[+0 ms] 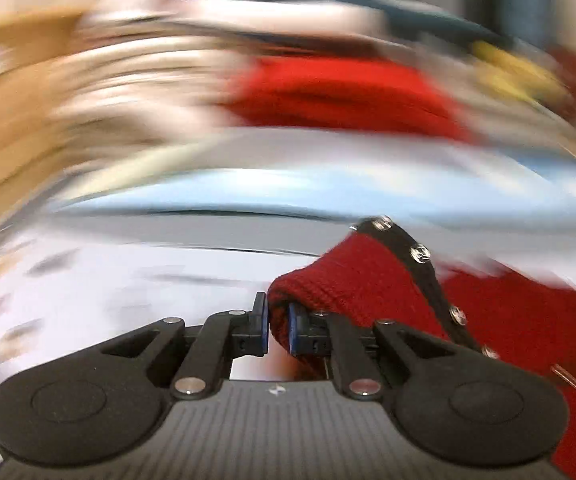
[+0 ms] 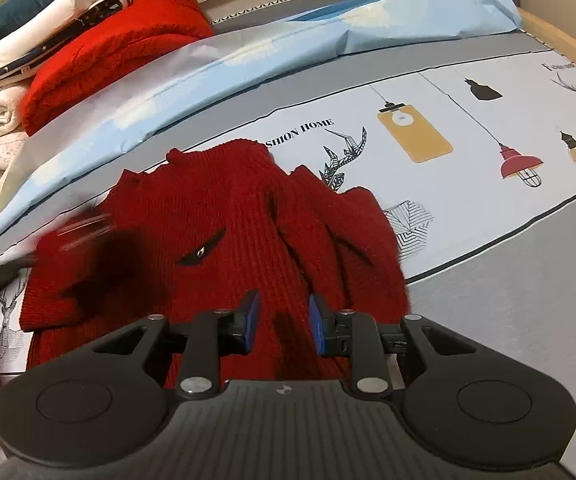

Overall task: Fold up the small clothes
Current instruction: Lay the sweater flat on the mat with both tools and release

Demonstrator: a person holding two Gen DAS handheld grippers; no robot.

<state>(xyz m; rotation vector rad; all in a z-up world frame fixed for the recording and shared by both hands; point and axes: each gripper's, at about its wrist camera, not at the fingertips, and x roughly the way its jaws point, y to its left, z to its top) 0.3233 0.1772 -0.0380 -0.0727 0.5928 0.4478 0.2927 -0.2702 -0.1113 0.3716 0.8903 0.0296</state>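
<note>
Bedding point(image 2: 487, 280) printed with lamps is lying under both grippers, and a dark red sweater point(image 2: 224, 216) is lying crumpled on it ahead of the right gripper point(image 2: 284, 322), whose jaws are standing partly apart over the knit, while the left gripper point(image 1: 278, 326) is pinching a fold of the sweater.

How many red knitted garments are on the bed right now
2. One dark red ribbed knit sweater lies spread on the printed sheet before the right gripper; one brighter red folded knit sits on the pile at upper left. Others may be hidden in that pile.

Printed bedsheet point(image 2: 467, 128), light-blue folded sheet point(image 2: 248, 60)
</note>
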